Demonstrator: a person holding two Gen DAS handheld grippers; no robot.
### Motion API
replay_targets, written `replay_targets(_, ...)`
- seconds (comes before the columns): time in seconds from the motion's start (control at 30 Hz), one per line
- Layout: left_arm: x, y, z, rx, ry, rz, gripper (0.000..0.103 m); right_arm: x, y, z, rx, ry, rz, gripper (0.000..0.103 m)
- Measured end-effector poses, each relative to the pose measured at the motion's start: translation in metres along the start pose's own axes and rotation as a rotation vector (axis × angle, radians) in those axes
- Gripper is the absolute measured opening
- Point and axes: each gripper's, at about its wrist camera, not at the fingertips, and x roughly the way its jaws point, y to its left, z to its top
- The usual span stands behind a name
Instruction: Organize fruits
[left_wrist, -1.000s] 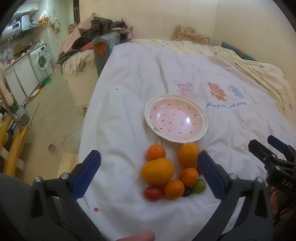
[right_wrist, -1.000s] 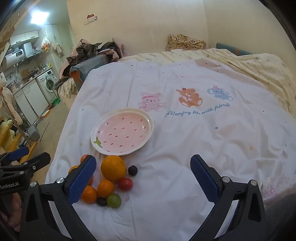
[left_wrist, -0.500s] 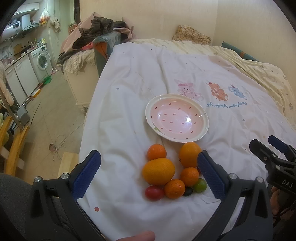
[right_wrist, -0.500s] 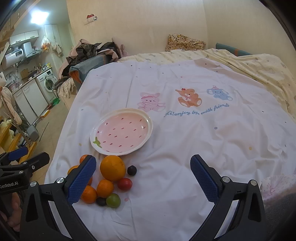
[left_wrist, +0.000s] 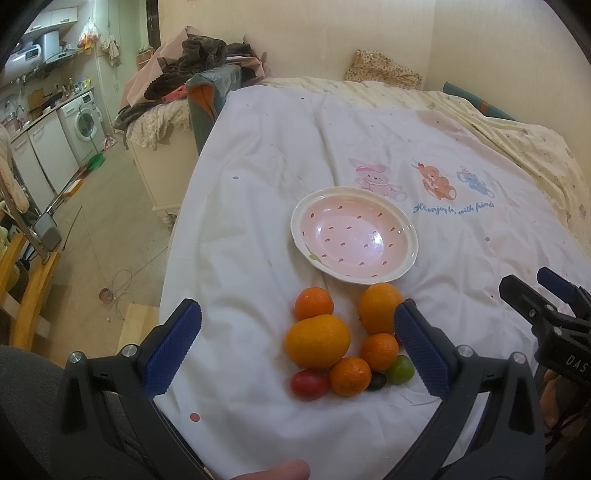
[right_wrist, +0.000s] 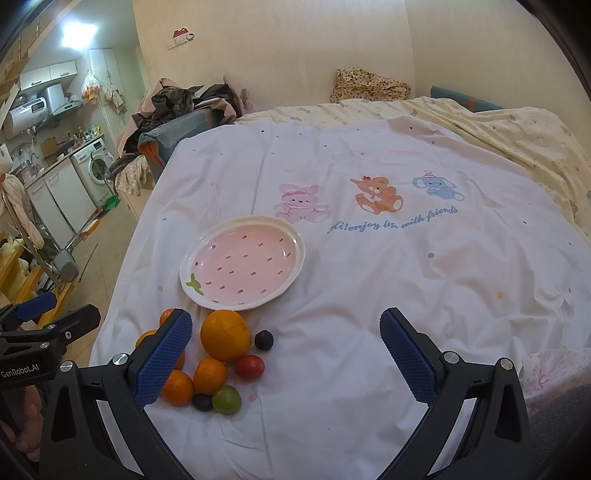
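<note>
Loose cluster of round fruits (left_wrist: 345, 345) on white cartoon-print bedsheet (left_wrist: 258, 229), just in front of empty pink strawberry-pattern ceramic plate (left_wrist: 408, 236).

Left gripper (left_wrist: 295, 339) spread wide, holding nothing, poised above pile. Right gripper (right_wrist: 286, 350) also wide, empty, off to right of fruit.

Large smooth-skinned orange (left_wrist: 317, 346): probably firm, weighty, prone to roll; best clamped across widest middle.

Small red tomato (left_wrist: 308, 384), green fruit (left_wrist: 400, 370): likely soft, slick; gentle squeeze only.

Soft bedding: likely yields under pressure.

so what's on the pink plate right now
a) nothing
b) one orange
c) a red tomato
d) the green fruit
a, the pink plate shows only its bare speckled surface, while the oranges and small fruits all lie on the white sheet just in front of it.
</note>
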Motion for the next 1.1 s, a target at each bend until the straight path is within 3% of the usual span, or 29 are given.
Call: replay_targets(1.1,0.001,-0.0025,-0.0012,-0.005,0.0,0.01,0.103,-0.0031,-0.0028,-0.0007,0.007,-0.004,-0.002,0.103)
